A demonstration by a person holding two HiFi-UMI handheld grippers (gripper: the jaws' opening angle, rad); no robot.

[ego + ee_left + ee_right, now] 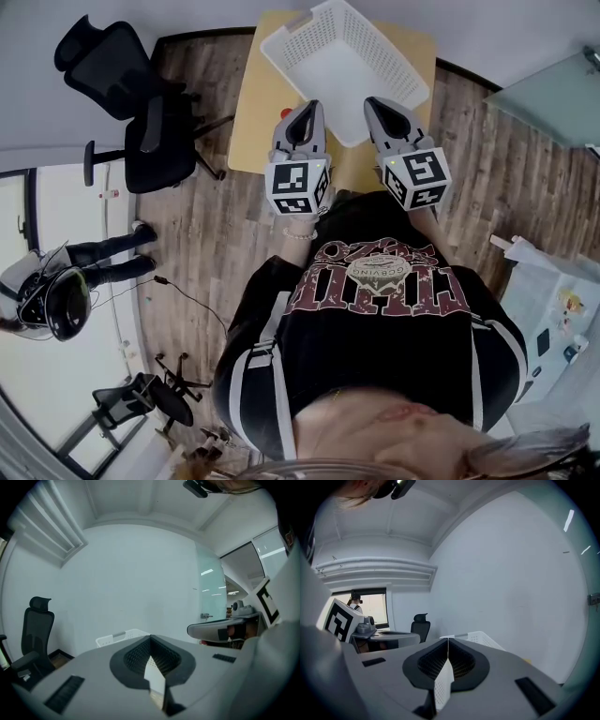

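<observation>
Head view shows left gripper (308, 107) and right gripper (376, 103), fingers closed and empty, near a white basket (330, 49).

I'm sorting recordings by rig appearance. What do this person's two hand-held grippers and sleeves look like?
Both the left hand-held gripper and the right hand-held gripper are light grey, tapering to a point, with black ribbed pads inside. Each carries a white cube printed with black square markers. No cables show. The person wears a black top with white sleeve stripes and a pale beaded bracelet.
</observation>
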